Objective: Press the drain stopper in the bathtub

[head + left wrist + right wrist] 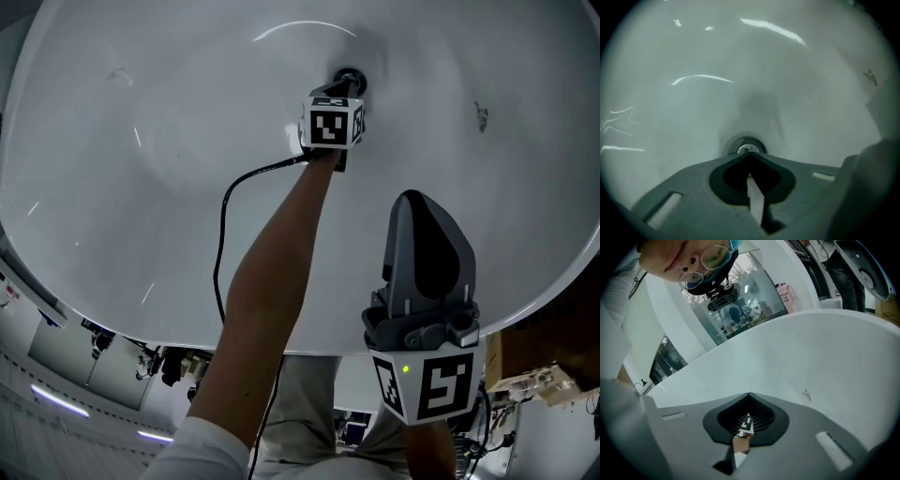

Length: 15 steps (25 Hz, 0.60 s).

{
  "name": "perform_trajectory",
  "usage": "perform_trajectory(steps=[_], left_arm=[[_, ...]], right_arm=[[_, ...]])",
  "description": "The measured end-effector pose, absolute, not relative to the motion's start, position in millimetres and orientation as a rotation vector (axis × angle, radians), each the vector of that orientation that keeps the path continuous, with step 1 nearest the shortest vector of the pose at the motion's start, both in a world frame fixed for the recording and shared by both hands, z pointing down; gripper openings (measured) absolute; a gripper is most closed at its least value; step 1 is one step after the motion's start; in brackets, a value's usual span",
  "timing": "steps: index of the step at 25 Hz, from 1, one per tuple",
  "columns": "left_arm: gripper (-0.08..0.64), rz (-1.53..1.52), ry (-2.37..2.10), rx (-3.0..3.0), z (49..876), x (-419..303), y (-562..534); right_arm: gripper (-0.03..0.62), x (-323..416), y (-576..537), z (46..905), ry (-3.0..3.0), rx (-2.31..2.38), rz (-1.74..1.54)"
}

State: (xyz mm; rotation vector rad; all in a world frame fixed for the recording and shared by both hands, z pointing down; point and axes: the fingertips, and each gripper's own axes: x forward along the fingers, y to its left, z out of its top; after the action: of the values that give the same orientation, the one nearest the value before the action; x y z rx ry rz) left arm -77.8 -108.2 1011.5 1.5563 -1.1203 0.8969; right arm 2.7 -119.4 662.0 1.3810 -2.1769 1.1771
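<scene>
The round drain stopper (pixel 747 148), a dark metal ring with a shiny middle, sits in the floor of the glossy white bathtub (pixel 141 141), at 12 o'clock of the basin in the head view. The left gripper (pixel 749 155), grey plastic with a black-and-white marker cube, has its jaws pressed together with nothing between them. Their tips are right at the stopper's 6 o'clock edge, though whether they touch it cannot be made out.

A bare forearm (pixel 281 272) reaches down from the rim to that gripper, and a thin black cable (pixel 223 225) loops along it at 9 o'clock. The right gripper (pixel 749 394) is held up over the near rim, at 5 o'clock of the drain, its jaws also closed on nothing. A small dark mark (pixel 482 117) shows on the tub wall at 3 o'clock of the stopper.

Beyond the rim, the right gripper view shows a glass pane and a pink packet (pixel 784 295).
</scene>
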Motion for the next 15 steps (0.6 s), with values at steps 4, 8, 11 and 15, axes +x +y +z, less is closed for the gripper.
perform_trajectory(steps=[4, 8, 11, 15], left_arm=[[0.003, 0.892, -1.116, 1.54, 1014, -80, -106], [0.003, 0.956, -1.093, 1.539, 1019, -76, -108], [0.005, 0.967, -1.1, 1.489, 1020, -76, -105], [0.005, 0.928, -1.133, 1.483, 1007, -80, -109]], right_arm=[[0.003, 0, -120, 667, -2.175, 1.371, 1.198], [0.003, -6, -115, 671, -2.171, 1.352, 1.21], [0.003, -13, -111, 668, -2.179, 1.326, 1.207], [0.003, -10, -115, 659, -2.201, 1.326, 1.166]])
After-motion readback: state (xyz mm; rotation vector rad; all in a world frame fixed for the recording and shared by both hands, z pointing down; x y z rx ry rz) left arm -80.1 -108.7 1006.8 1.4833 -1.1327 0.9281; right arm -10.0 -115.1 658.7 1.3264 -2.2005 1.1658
